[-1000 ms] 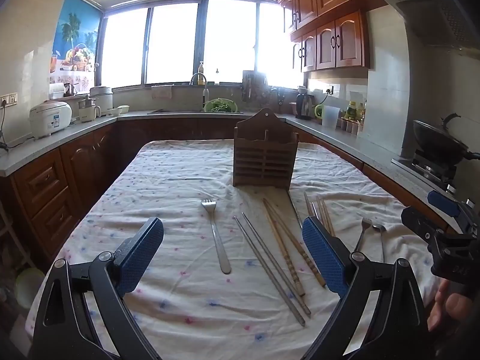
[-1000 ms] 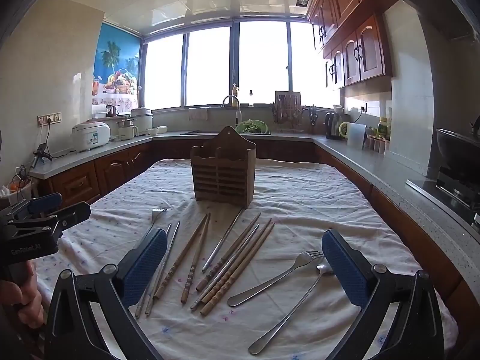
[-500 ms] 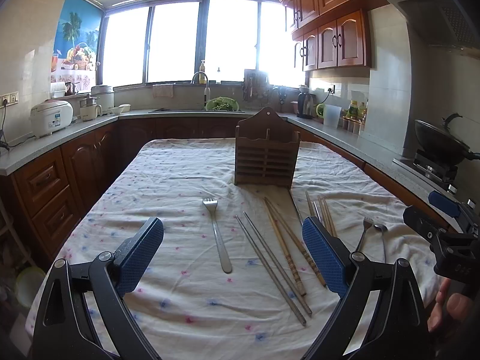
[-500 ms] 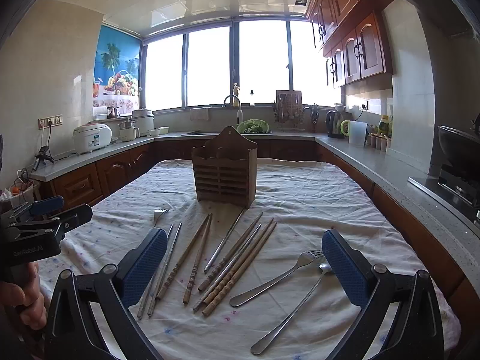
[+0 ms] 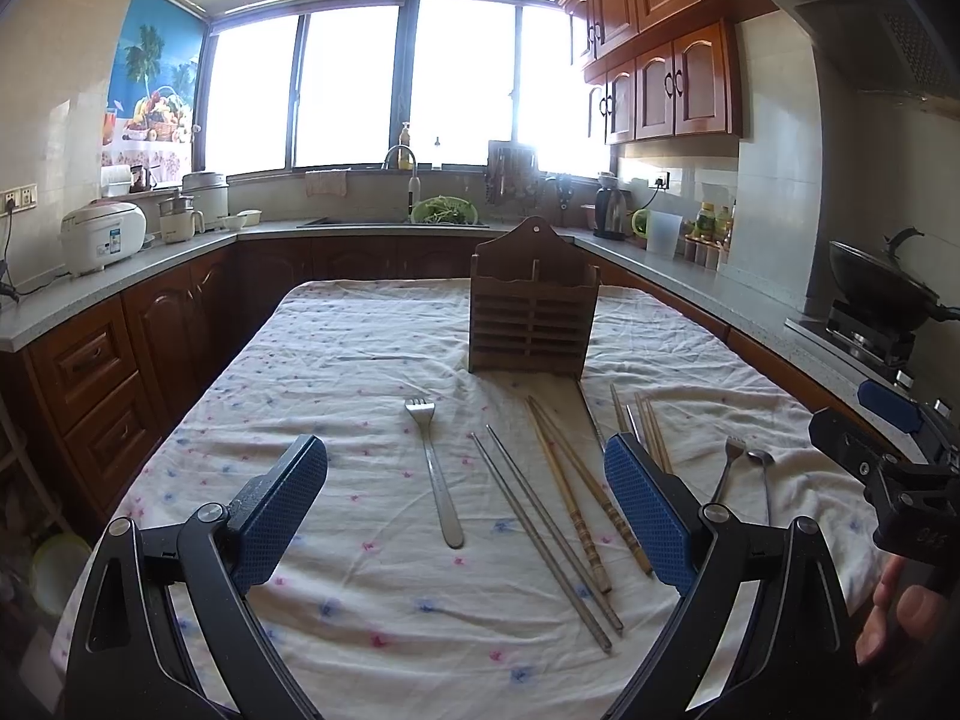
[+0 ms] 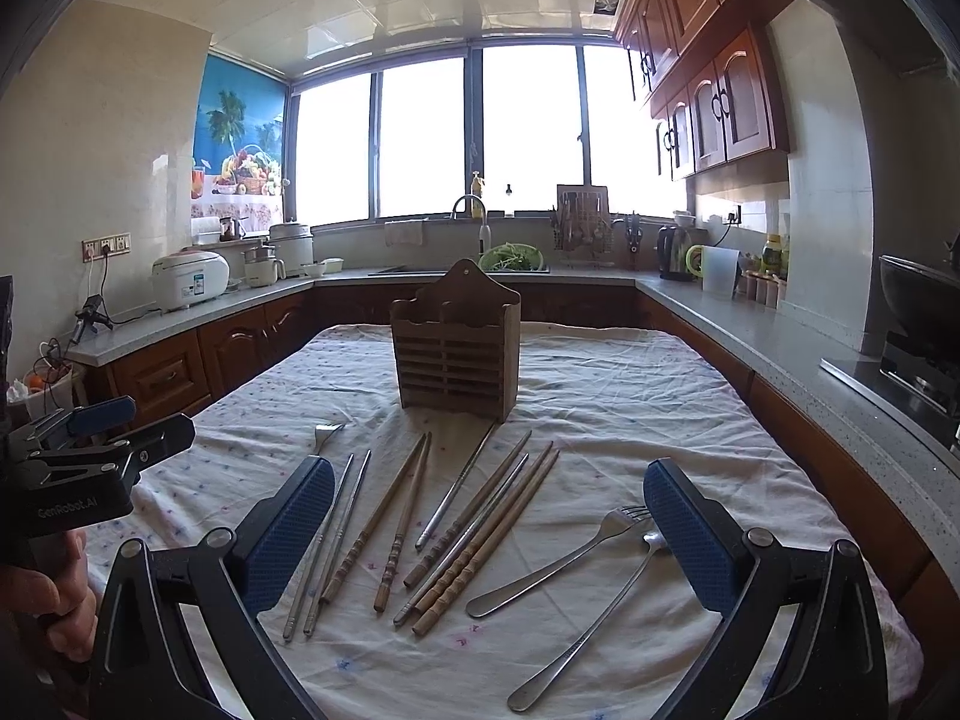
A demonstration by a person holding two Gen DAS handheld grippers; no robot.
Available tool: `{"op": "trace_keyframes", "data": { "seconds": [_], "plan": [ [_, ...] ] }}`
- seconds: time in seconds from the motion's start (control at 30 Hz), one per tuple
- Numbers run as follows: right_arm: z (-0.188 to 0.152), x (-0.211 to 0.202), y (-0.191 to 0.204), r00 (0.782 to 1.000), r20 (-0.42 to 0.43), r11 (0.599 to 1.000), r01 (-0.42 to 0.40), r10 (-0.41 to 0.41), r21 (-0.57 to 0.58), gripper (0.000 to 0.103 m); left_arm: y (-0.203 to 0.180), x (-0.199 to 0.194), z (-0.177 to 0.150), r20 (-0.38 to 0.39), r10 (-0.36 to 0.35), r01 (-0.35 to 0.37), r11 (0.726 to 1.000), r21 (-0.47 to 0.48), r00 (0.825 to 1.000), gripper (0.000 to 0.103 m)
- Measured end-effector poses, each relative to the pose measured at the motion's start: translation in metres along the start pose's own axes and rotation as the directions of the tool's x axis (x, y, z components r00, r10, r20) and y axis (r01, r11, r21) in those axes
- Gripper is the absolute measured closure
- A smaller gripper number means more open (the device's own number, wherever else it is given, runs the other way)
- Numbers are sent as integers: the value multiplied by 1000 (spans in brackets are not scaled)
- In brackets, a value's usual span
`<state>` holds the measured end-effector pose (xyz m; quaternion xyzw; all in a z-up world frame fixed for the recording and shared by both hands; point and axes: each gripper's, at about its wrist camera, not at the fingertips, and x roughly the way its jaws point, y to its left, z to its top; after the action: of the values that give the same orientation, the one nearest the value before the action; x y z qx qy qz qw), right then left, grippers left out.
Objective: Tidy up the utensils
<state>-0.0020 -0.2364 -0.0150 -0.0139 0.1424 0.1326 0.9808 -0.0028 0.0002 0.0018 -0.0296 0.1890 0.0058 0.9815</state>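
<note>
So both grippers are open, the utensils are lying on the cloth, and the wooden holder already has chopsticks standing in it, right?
Not quite. The holder is empty in the right wrist view; all the chopsticks lie on the cloth. The left gripper and right gripper are open, and the utensils do lie on the cloth.

- Two forks [image 6: 564, 558]: one far left, one right beside the spoon.
- One spoon [image 6: 588, 630].
- Nine chopsticks [image 6: 402, 525] or so, both metal and wooden (right-hand cluster overlaps, so hard to count exactly).
- One wooden holder [image 6: 456, 348], far side of the cloth, upright.
</note>
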Motion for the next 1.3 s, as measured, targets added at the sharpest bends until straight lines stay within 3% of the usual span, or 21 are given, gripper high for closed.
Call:
{"op": "trace_keyframes", "data": {
  "seconds": [0.9, 1.3],
  "plan": [
    [2, -1, 0, 1000, 7, 1000, -8, 8, 12, 0, 1, -1, 0, 1, -6, 6, 1000, 0, 1000, 7],
    [4, 19, -13, 999, -52, 999, 8, -7, 36, 0, 3, 36, 7, -128, -56, 52, 998, -38, 990, 7]
  ]
}}
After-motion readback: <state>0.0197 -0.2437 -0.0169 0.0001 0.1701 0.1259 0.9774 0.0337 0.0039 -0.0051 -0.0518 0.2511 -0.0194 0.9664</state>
